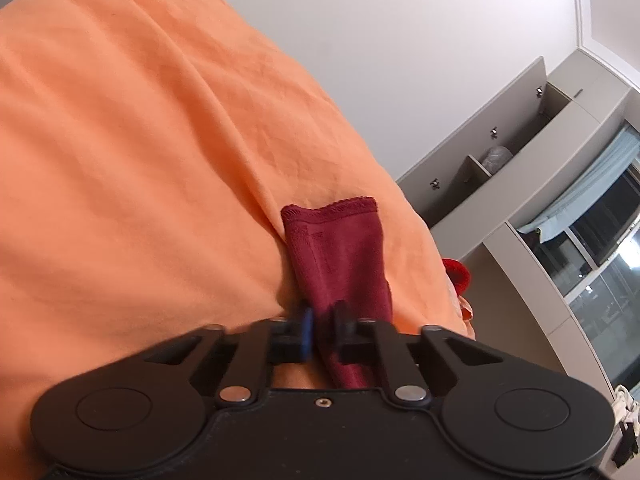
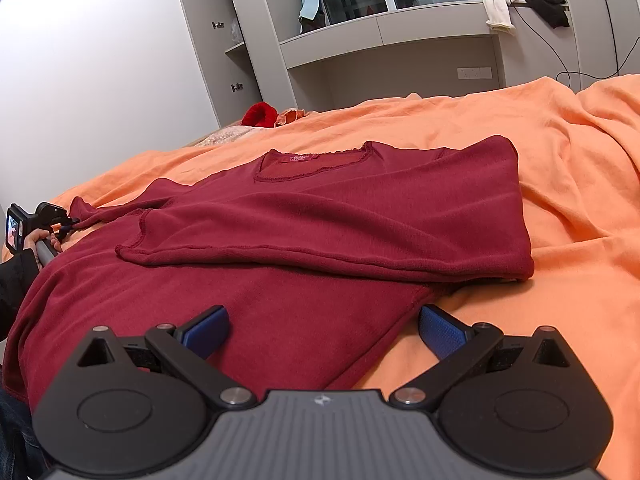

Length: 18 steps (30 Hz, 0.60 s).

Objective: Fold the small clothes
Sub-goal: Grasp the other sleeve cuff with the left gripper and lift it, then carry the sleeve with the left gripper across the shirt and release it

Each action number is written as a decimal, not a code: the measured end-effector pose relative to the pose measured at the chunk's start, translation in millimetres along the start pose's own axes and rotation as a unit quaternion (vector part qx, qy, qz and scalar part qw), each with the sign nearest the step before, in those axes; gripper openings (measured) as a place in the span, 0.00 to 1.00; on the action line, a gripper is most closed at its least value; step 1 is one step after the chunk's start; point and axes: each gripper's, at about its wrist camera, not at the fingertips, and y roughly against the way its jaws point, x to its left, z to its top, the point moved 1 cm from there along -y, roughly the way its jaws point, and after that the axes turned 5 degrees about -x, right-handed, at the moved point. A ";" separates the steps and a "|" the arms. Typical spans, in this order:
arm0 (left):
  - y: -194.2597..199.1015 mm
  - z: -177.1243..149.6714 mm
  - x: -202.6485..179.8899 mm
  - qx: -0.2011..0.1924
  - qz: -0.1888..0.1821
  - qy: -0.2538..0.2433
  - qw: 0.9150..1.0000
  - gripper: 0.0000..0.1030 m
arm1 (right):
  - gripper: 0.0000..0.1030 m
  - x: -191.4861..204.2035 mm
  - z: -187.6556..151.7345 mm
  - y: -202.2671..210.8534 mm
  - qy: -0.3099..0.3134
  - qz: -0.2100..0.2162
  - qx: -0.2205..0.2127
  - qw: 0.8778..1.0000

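Pinching dark-red top (image 2: 320,216), unreadable pink neck label (image 2: 300,157), left gripper (image 1: 322,326).

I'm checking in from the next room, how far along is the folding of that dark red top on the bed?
Partly done. One sleeve is already folded across the dark red top on the orange bedspread. In hand: the left gripper is shut on the other sleeve's cuff. The right gripper hangs open over the hem. Left: folding that sleeve in, then the body.
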 end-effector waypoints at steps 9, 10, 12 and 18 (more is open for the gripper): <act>40.1 7.7 -42.6 -0.050 -0.063 -0.074 0.994 0.03 | 1.00 4.2 0.8 -1.7 0.010 -0.010 0.009 1.000; 45.8 8.9 -55.6 -0.051 -0.074 -0.097 0.991 0.03 | 1.00 4.0 1.0 -1.3 0.009 -0.010 0.009 1.000; 59.1 12.0 -85.9 -0.058 -0.102 -0.147 0.982 0.03 | 1.00 4.7 1.1 -0.5 0.007 -0.010 0.008 1.000; 120.1 -2.2 -176.9 -0.062 -0.207 -0.271 0.938 0.03 | 1.00 6.2 8.9 17.1 -0.009 -0.021 -0.033 0.999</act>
